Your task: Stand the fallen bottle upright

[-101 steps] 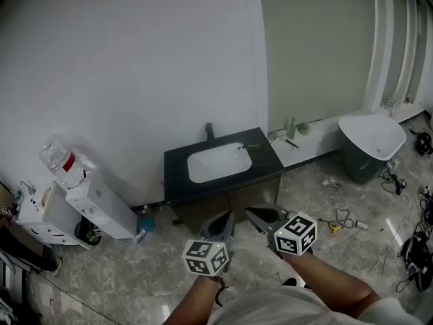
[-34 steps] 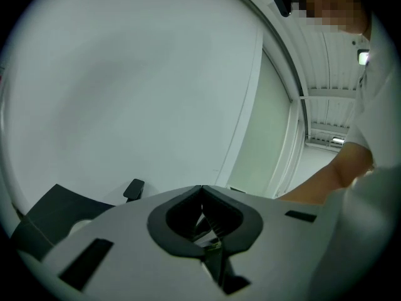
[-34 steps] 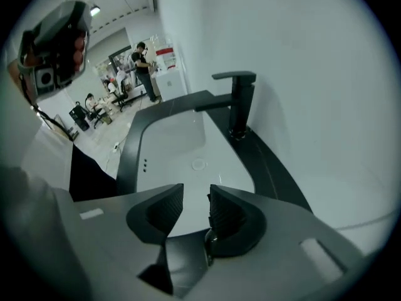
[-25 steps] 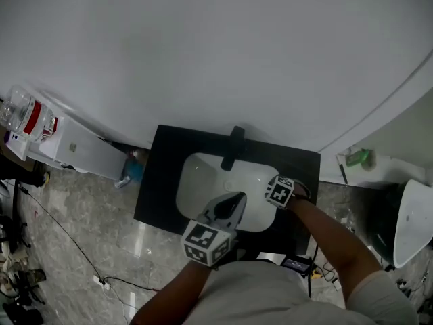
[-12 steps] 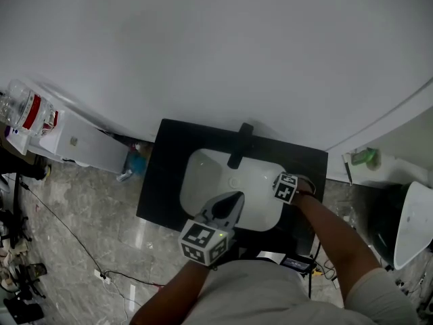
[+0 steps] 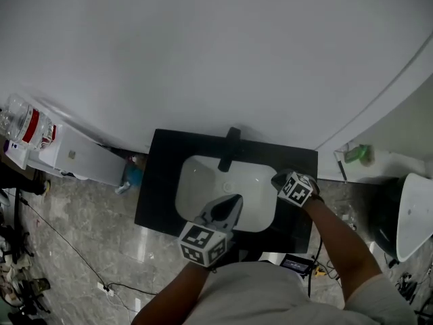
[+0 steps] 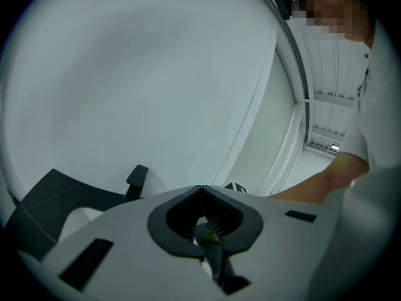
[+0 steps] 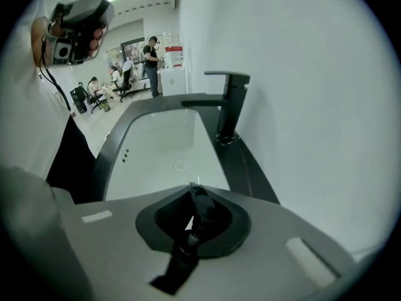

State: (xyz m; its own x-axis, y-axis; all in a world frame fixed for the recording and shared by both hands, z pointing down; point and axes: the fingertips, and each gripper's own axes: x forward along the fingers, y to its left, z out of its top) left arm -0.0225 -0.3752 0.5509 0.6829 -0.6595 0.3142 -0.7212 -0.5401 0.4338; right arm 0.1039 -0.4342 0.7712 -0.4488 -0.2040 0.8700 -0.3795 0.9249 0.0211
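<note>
A black counter [image 6: 159, 181] holds a white sink [image 6: 203, 181] and a black faucet [image 6: 229, 149]. My right gripper [image 6: 275, 179] hovers over the counter's right part, beside the sink. In the right gripper view its jaws [image 8: 191, 187] are shut on a small dark bottle [image 8: 199, 209], most of it hidden in the hollow between them. The sink [image 8: 163, 149] and faucet [image 8: 227, 105] lie ahead of it. My left gripper [image 6: 237, 198] hangs over the sink's front edge. Seen in its own view, the left gripper [image 7: 202, 187] is shut with nothing held.
A white wall rises right behind the counter. On the floor at the left stand a water dispenser [image 6: 67, 151] and a blue bottle [image 6: 132, 175]. A ledge with a green item [image 6: 357, 156] and a white basin [image 6: 413, 215] are at the right. People [image 8: 152, 55] stand far off.
My right gripper has lifted off the counter beside the sink and shifted slightly right. The left gripper has stayed over the sink's front.
</note>
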